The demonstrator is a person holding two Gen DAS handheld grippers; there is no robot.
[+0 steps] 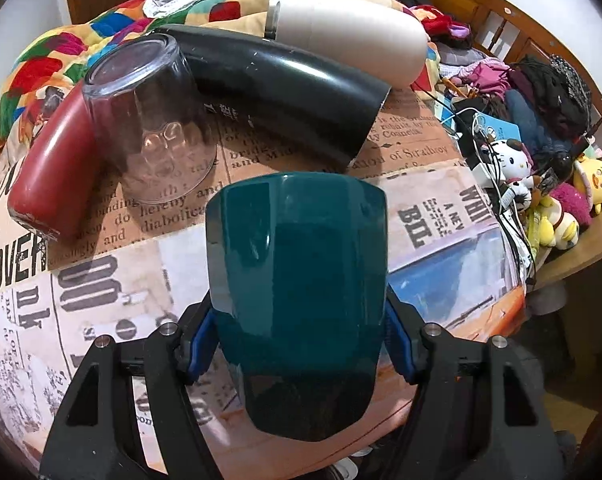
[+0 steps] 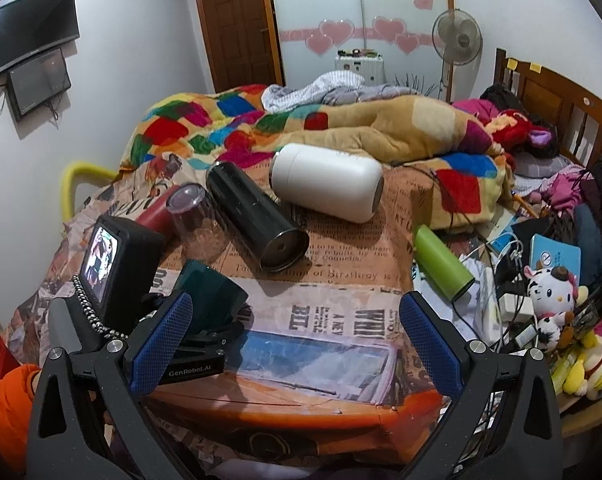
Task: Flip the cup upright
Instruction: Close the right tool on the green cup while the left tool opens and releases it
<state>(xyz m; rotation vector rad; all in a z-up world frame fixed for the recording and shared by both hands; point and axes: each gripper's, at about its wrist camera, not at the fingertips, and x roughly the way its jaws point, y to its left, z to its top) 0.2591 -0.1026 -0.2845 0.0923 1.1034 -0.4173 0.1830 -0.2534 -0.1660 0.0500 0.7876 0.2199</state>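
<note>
A dark teal cup (image 1: 297, 280) fills the middle of the left wrist view. My left gripper (image 1: 297, 344) is shut on it, with a blue pad pressed on each side, and holds it over the newspaper-print cloth (image 1: 101, 304). In the right wrist view the teal cup (image 2: 213, 300) shows tilted in the left gripper (image 2: 197, 332) at the left. My right gripper (image 2: 295, 340) is open and empty above the cloth's near edge. A clear glass (image 1: 149, 120) lies on its side behind the teal cup.
A black flask (image 1: 285, 88), a red bottle (image 1: 53, 168) and a white flask (image 1: 349, 32) lie on the cloth behind. A green bottle (image 2: 443, 262) lies at the right edge. Cables and plush toys (image 2: 553, 300) crowd the right side. A colourful blanket (image 2: 301, 124) lies behind.
</note>
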